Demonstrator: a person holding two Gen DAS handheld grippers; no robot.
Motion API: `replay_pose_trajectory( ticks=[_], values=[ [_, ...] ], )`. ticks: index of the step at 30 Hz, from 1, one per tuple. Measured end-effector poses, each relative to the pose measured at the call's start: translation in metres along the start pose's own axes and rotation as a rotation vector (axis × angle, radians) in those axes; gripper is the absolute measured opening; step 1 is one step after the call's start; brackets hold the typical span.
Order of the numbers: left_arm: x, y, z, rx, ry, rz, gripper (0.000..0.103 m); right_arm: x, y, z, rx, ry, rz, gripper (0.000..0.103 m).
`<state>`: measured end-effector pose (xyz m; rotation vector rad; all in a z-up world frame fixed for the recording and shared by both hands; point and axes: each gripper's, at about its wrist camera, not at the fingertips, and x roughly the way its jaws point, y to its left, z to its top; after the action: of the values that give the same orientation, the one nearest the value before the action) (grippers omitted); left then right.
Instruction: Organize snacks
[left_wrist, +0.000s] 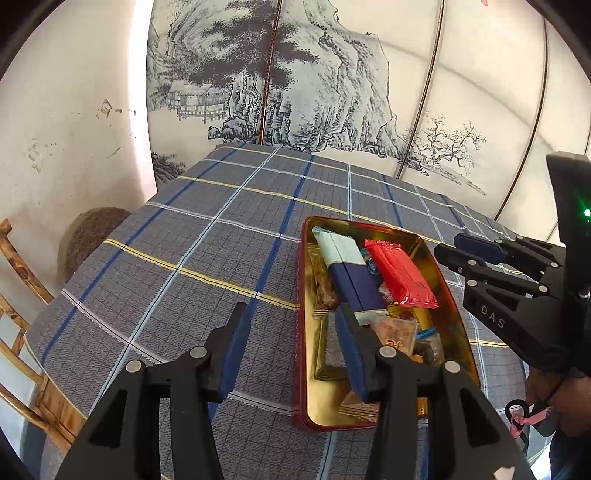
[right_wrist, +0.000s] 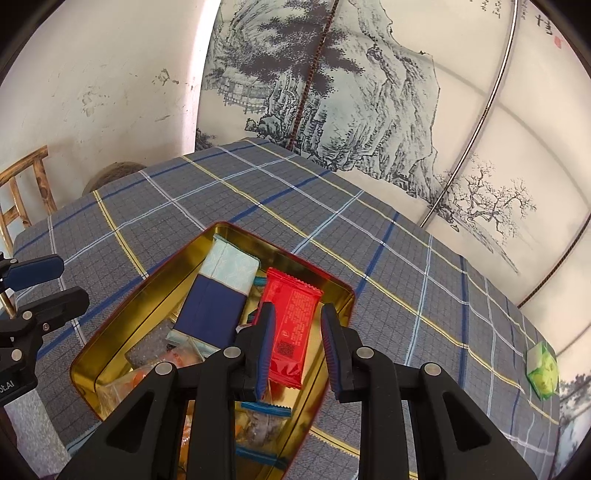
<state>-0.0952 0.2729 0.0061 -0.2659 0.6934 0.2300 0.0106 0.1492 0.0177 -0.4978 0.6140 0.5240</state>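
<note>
Left gripper (left_wrist: 291, 350): jaws stand apart with nothing between them; one finger hangs over the checked tablecloth (left_wrist: 166, 266), the other over the near end of the tin (left_wrist: 301, 280).
Right gripper (right_wrist: 297, 345): jaws drawn in to a narrow gap, clasping nothing; it hovers above the red packet (right_wrist: 291, 325), which lies loose in the tin.
Pose: both grippers tilt down and forward at the tin, the right one at its right rim, the left at its left side.
Done: the tin already holds a heap of wrapped snacks, with the blue-and-pale packet (right_wrist: 221, 295) and the red packet lying on top.
Left: one green packet (right_wrist: 542, 371) sits on the cloth well apart from the tin, towards the far right edge; by my reading it goes in next.
Far: a painted landscape screen (left_wrist: 314, 74) stands behind the table.
</note>
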Motion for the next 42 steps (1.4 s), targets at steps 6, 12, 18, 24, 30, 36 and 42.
replay_pose_trajectory(
  ticks=[6, 12, 18, 24, 30, 36, 42],
  values=[
    [-0.018, -0.017, 0.002, 0.025, -0.032, 0.011, 0.048, -0.018, -0.015, -0.005, 0.028, -0.027, -0.01, 0.028],
    [-0.034, -0.039, 0.002, 0.057, -0.062, 0.023, 0.053, -0.034, -0.039, -0.017, 0.072, -0.048, -0.022, 0.034],
    [-0.047, -0.073, -0.001, 0.119, -0.126, 0.06, 0.072, -0.049, -0.073, -0.04, 0.139, -0.069, -0.033, 0.038],
    [-0.056, -0.113, 0.001, 0.182, -0.191, 0.053, 0.081, -0.069, -0.115, -0.078, 0.24, -0.118, -0.067, 0.039],
    [-0.065, -0.143, -0.002, 0.212, -0.231, 0.03, 0.091, -0.098, -0.135, -0.125, 0.306, -0.186, -0.099, 0.041],
    [-0.077, -0.163, -0.011, 0.276, -0.27, 0.035, 0.098, -0.119, -0.15, -0.159, 0.331, -0.19, -0.186, 0.053],
    [-0.087, -0.172, -0.019, 0.271, -0.265, 0.004, 0.101, -0.144, -0.15, -0.172, 0.363, -0.204, -0.198, 0.054]
  ],
)
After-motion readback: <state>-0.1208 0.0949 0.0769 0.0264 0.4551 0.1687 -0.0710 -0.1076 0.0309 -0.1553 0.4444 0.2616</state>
